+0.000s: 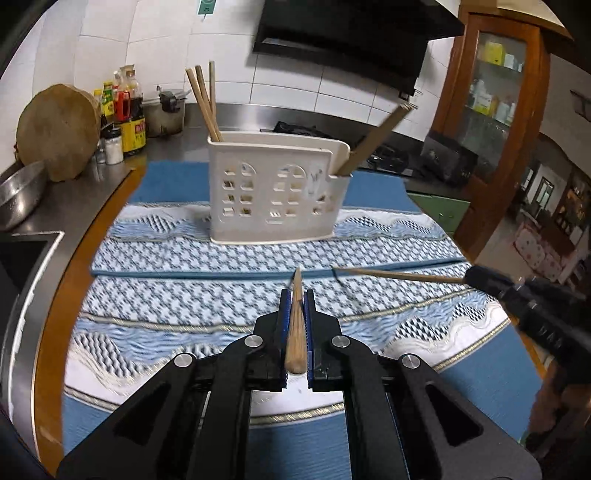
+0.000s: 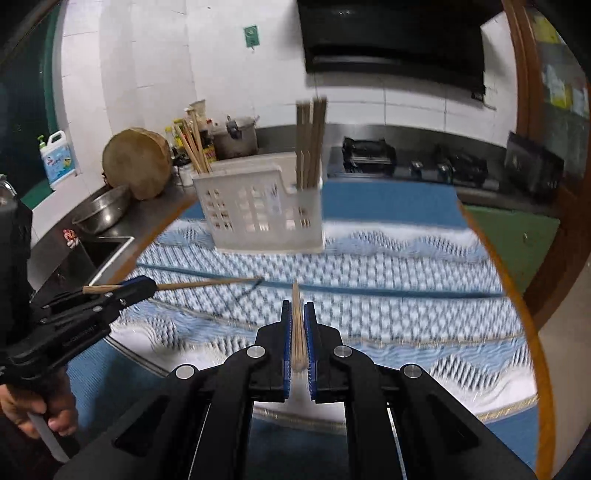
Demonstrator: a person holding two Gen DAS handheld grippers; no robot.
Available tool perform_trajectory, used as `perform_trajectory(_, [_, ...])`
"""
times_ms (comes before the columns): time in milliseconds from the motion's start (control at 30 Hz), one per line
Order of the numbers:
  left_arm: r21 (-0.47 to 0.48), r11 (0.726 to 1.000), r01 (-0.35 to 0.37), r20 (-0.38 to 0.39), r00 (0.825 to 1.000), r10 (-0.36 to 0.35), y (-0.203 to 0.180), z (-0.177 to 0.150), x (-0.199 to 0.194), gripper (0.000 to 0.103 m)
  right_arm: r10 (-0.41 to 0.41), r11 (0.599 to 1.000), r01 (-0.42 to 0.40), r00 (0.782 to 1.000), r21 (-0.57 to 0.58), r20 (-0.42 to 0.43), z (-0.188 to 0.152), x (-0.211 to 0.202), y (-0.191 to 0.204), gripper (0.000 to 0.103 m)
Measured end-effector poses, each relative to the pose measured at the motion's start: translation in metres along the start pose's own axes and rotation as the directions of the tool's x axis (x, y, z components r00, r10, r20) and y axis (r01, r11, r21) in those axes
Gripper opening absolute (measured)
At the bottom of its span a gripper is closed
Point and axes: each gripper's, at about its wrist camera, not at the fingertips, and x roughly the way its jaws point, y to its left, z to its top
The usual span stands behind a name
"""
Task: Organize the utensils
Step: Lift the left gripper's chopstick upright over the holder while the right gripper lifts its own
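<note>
White wall tiles and a dark range hood [image 1: 354,33] back a kitchen scene, with a round wooden counter [image 1: 55,332] carrying a blue patterned mat [image 1: 184,254].

Task items: wooden chopsticks. One chopstick [image 1: 296,325] is clamped between the blue pads of the left hand-held gripper [image 1: 296,295], pointing forward over the mat toward the holder; its thick end sits back between the jaws. A second chopstick [image 2: 297,325] is clamped likewise in the right hand-held gripper [image 2: 297,306], also aimed forward above the mat. Each gripper appears in the other's view, holding its stick roughly level, tips near one another over the mat's middle fold.

White perforated utensil holder [image 1: 273,192] stands upright on the far part of the mat. Three chopsticks [image 1: 203,103] stand in its left end compartment, leaning left. A bundle of chopsticks [image 1: 373,142] occupies the small right end compartment.

Surroundings: a round wooden chopping block [image 1: 57,129] leans at the wall on the steel worktop beside sauce bottles [image 1: 127,110], a metal pot [image 1: 166,114] and a steel bowl [image 1: 18,195]. A gas stove [image 2: 406,162] lies behind the mat. A wooden glass-fronted cabinet [image 1: 491,92] stands at right.
</note>
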Motion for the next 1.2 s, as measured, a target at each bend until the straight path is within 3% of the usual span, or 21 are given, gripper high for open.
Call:
perform_trajectory(133, [-0.028, 0.999, 0.034, 0.001, 0.999, -0.034, 0.013, 0.015, -0.001, 0.005, 0.032, 0.999, -0.032, 0.999, -0.021, -0.013, 0.032, 0.0, 0.001, 0.007])
perform_trajectory(467, [0.013, 0.999, 0.044, 0.028, 0.999, -0.044, 0.024, 0.059, -0.01, 0.005, 0.078, 0.994, -0.075, 0.996, -0.076, 0.041, 0.126, -0.028, 0.008, 0.007])
perform_trajectory(767, [0.038, 0.998, 0.046, 0.079, 0.996, -0.049, 0.031, 0.096, -0.028, 0.005, 0.025, 0.988, -0.01, 0.995, -0.154, 0.096, 0.198, -0.035, 0.03, 0.007])
perform_trajectory(1000, [0.072, 0.997, 0.016, 0.2, 0.979, -0.03, 0.03, 0.147, -0.067, 0.005, -0.033, 0.986, 0.045, 0.996, -0.162, 0.082, 0.22, -0.004, 0.032, 0.007])
perform_trajectory(1200, [0.089, 0.995, -0.035, 0.294, 0.956, 0.007, 0.024, 0.193, -0.081, 0.005, -0.029, 0.988, 0.032, 0.999, -0.15, 0.021, 0.216, 0.033, 0.026, 0.007])
